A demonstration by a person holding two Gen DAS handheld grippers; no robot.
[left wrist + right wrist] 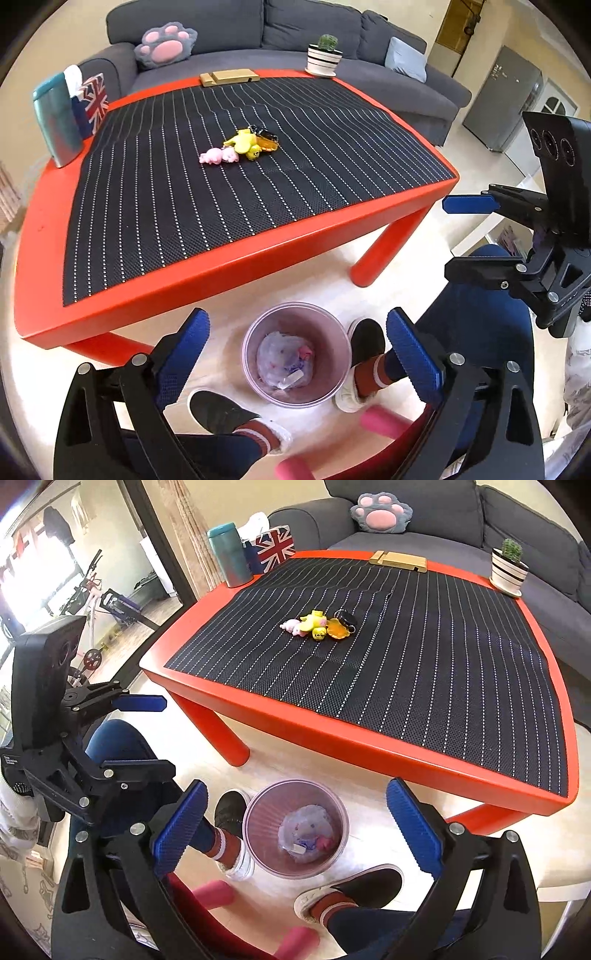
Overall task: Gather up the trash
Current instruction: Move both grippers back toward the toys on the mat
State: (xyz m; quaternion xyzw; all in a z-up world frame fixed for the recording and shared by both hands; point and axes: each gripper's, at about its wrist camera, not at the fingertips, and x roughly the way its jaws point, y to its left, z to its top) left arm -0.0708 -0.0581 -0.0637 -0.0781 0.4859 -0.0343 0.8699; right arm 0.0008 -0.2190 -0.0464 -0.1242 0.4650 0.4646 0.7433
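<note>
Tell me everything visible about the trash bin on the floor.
The trash bin is a small round bucket of translucent pinkish-purple plastic with ribbed walls, standing upright and open on the pale floor beside the red table, between the person's two shoes. Inside lies a crumpled clear plastic bag with pink and purple scraps. Both claws hang open above it; nothing grips it.

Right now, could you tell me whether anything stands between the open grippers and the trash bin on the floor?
Nothing visible does. The left gripper and right gripper hang open above the trash bin; shoes flank it and the red table stands beyond it.
</note>
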